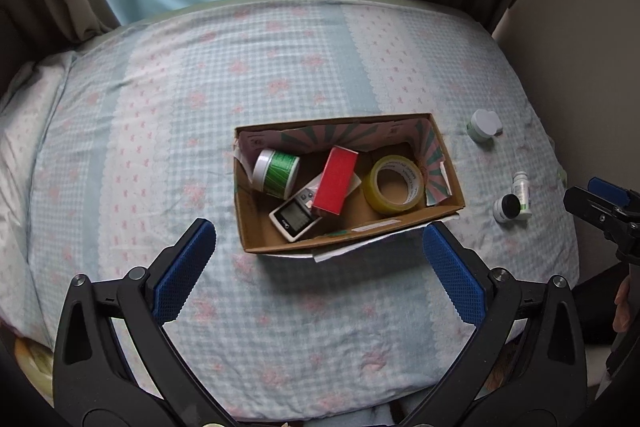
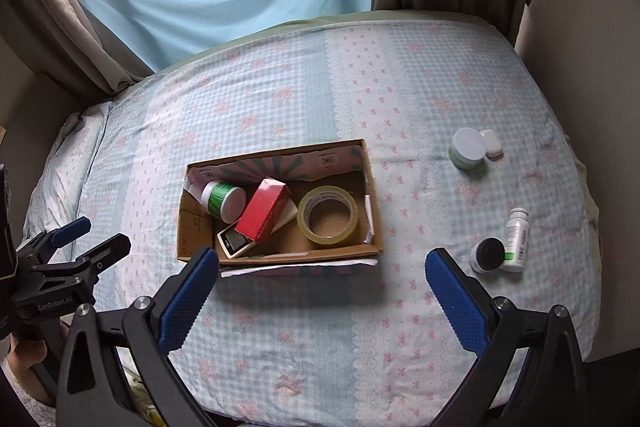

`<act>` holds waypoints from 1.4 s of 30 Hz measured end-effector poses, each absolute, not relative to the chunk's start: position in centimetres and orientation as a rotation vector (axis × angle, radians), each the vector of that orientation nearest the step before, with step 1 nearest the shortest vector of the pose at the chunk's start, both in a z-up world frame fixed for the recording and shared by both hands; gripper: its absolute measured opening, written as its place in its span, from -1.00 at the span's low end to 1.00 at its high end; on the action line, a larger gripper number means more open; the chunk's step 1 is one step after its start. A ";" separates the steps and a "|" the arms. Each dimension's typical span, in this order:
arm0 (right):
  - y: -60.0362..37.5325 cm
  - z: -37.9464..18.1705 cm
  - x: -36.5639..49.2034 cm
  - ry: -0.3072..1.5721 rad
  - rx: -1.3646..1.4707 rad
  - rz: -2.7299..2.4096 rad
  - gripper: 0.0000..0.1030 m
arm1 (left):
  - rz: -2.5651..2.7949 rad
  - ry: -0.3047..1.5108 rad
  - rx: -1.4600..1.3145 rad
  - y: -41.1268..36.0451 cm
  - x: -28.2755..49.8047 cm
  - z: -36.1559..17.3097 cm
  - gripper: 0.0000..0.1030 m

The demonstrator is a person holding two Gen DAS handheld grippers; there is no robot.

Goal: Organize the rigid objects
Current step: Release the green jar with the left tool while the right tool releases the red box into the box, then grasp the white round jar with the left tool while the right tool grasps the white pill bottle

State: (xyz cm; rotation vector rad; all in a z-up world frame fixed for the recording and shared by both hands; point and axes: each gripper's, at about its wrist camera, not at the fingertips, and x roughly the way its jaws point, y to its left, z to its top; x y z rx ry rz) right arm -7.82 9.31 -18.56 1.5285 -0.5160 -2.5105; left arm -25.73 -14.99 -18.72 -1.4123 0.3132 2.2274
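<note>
Open brown cardboard box mid-bed collects a green-labelled jar, red carton, digital scale and yellow tape roll; four small containers, including a white pill bottle, wait right, hence left tongs and right tongs hover wide open, empty.

- Left gripper — glossy black plastic arms with triangular cut-outs, round silver screws at the pivots.
- Its fingers carry textured blue pads.
- Right gripper has the same build.
- White "GenRobot.AI" lettering marks the left gripper's black body in the right wrist view.
</note>
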 end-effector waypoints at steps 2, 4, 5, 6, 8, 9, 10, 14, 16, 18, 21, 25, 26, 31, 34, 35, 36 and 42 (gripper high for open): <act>11.7 -18.7 -6.6 -0.517 1.534 -2.539 1.00 | 2.239 0.309 -1.403 -13.5 -24.2 -18.4 1.00; 14.5 -19.1 -5.4 -0.534 1.537 -2.548 1.00 | 2.250 0.307 -1.409 -11.8 -22.8 -18.1 1.00; 15.8 -19.4 -5.0 -0.530 1.553 -2.553 1.00 | 2.254 0.296 -1.408 -11.0 -22.1 -17.9 1.00; 17.2 -19.8 -4.5 -0.525 1.574 -2.562 1.00 | 2.257 0.281 -1.398 -10.1 -21.4 -17.7 1.00; 20.0 -20.6 -3.7 -0.546 1.604 -2.572 1.00 | 2.263 0.261 -1.376 -8.2 -20.1 -17.6 1.00; 21.4 -21.1 -3.4 -0.567 1.614 -2.574 1.00 | 2.252 0.264 -1.378 -7.1 -19.8 -17.8 1.00; 22.8 -21.6 -3.1 -0.589 1.627 -2.573 1.00 | 2.240 0.274 -1.386 -5.8 -19.4 -18.0 1.00; 27.3 -23.3 -2.5 -0.627 1.663 -2.571 1.00 | 2.202 0.309 -1.388 -0.9 -18.5 -18.8 1.00; 28.9 -24.2 -2.7 -0.615 1.689 -2.565 1.00 | 2.179 0.329 -1.381 1.6 -18.1 -19.2 1.00; 30.3 -25.2 -3.0 -0.628 1.702 -2.550 1.00 | 2.156 0.354 -1.370 4.0 -18.0 -19.8 1.00; 32.1 -26.6 -3.8 -0.659 1.716 -2.515 1.00 | 2.116 0.387 -1.372 7.7 -18.3 -20.7 1.00; 33.6 -28.9 -5.0 -0.742 1.728 -2.448 1.00 | 2.027 0.449 -1.389 12.7 -19.1 -22.4 1.00; 33.9 -29.5 -5.2 -0.779 1.724 -2.425 1.00 | 2.002 0.464 -1.396 13.9 -19.4 -22.9 1.00; 34.8 -32.8 -7.1 -0.887 1.768 -2.339 0.93 | 1.889 0.581 -1.440 19.7 -21.1 -26.6 1.00; 35.1 -35.2 -8.4 -0.924 1.805 -2.291 0.93 | 1.823 0.662 -1.457 22.8 -22.3 -29.4 1.00; 35.1 -36.1 -8.9 -0.940 1.817 -2.276 0.93 | 1.801 0.690 -1.460 23.9 -22.7 -30.4 1.00; 35.2 -36.9 -9.3 -0.949 1.825 -2.262 0.93 | 1.779 0.716 -1.461 24.9 -23.0 -31.3 1.00; 34.9 -42.1 -12.3 -1.053 1.892 -2.174 0.83 | 1.666 0.887 -1.453 30.7 -25.4 -37.5 1.00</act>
